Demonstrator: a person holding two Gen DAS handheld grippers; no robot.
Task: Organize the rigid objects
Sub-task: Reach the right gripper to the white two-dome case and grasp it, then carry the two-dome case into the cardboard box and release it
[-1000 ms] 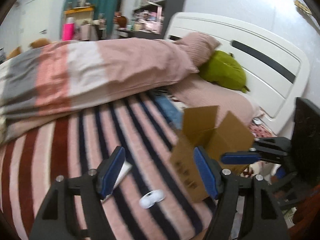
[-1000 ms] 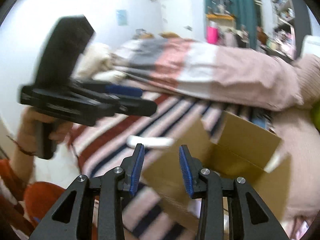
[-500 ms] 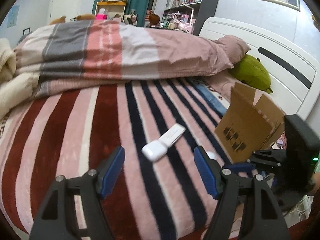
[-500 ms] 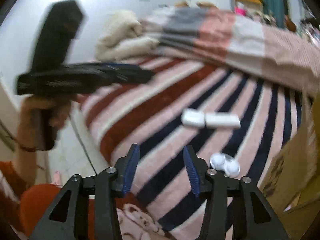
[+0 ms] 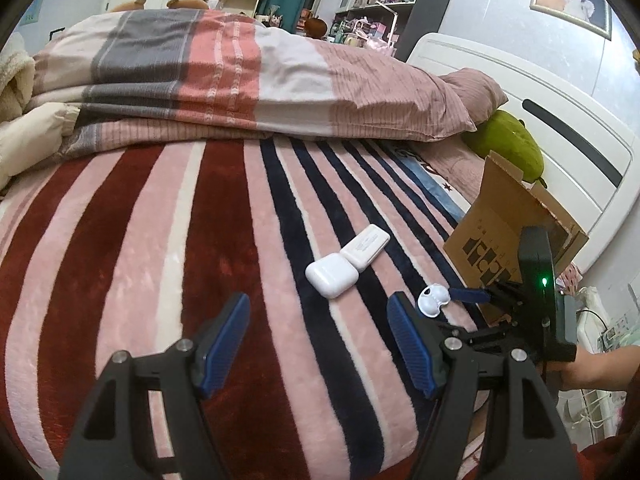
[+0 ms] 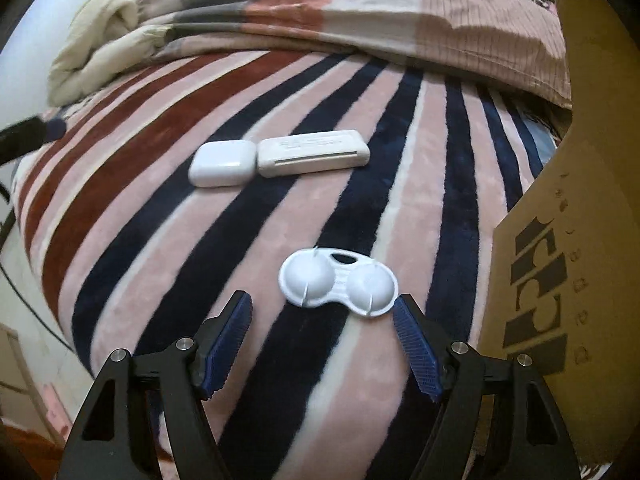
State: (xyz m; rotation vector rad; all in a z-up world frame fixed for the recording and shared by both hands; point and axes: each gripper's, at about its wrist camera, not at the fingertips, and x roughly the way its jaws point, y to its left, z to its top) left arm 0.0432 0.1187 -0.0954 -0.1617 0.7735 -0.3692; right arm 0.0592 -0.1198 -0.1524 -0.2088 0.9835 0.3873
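Right gripper [image 6: 323, 344]: jaws spread wide, nothing between them.
Left gripper [image 5: 318, 346]: jaws spread wide, empty above the striped plush blanket [image 5: 140, 240].
White twin-domed plastic case [image 6: 339, 282]: just beyond the right gripper's tips, nearer its right finger; contact unclear.
White rounded earbud case [image 6: 223, 163]: farther, left, touching the cream flat rectangular card reader [image 6: 313, 153].
Brown cardboard box [image 6: 568, 220]: right, cut off by the frame.

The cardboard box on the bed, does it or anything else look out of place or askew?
Yes. The cardboard box sits tilted near the bed's edge, flaps open. Three small white items lie loose on the striped blanket: an earbud case touching a flat rectangular case, and a double-domed case apart.
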